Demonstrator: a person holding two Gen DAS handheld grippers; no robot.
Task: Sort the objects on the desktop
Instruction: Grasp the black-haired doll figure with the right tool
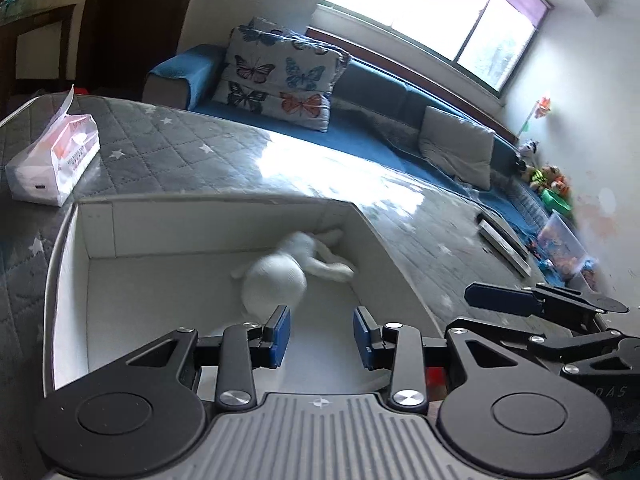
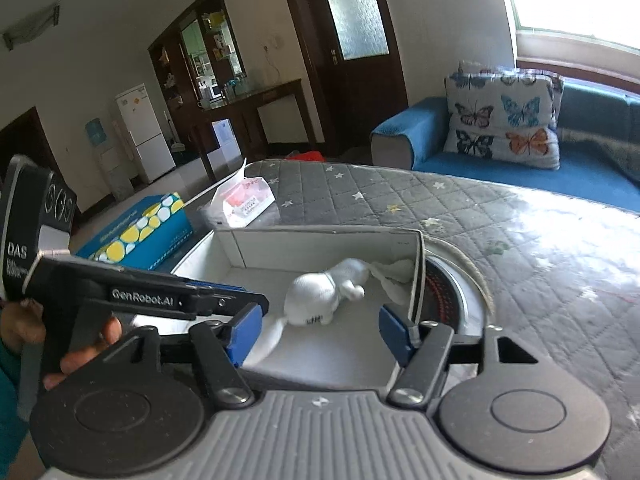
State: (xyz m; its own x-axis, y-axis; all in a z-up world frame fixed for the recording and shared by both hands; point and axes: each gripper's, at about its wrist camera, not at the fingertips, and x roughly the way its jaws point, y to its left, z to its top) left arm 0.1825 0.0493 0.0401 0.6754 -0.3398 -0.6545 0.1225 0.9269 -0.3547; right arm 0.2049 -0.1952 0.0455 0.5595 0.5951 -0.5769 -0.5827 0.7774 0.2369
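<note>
**Operator:** Left wrist view, item one: I am holding the left gripper over the white box, its blue fingers spread apart and gripping nothing. Item two: a white stuffed toy is lying on the box floor just ahead of those fingers, blurred in this frame.

**Checker:** And the right side?

**Operator:** I am keeping the right gripper at the near edge of the same box, fingers likewise spread and empty. The toy is sitting between and beyond them, inside the box.

**Checker:** Surroundings?

**Operator:** The box is resting on a table covered in grey quilted cloth with stars. A tissue pack is standing well apart from the box toward the far left. A blue carton with yellow dots is lying just beside the box. A round dark object is touching the box's right wall; I cannot tell what it is.
</note>
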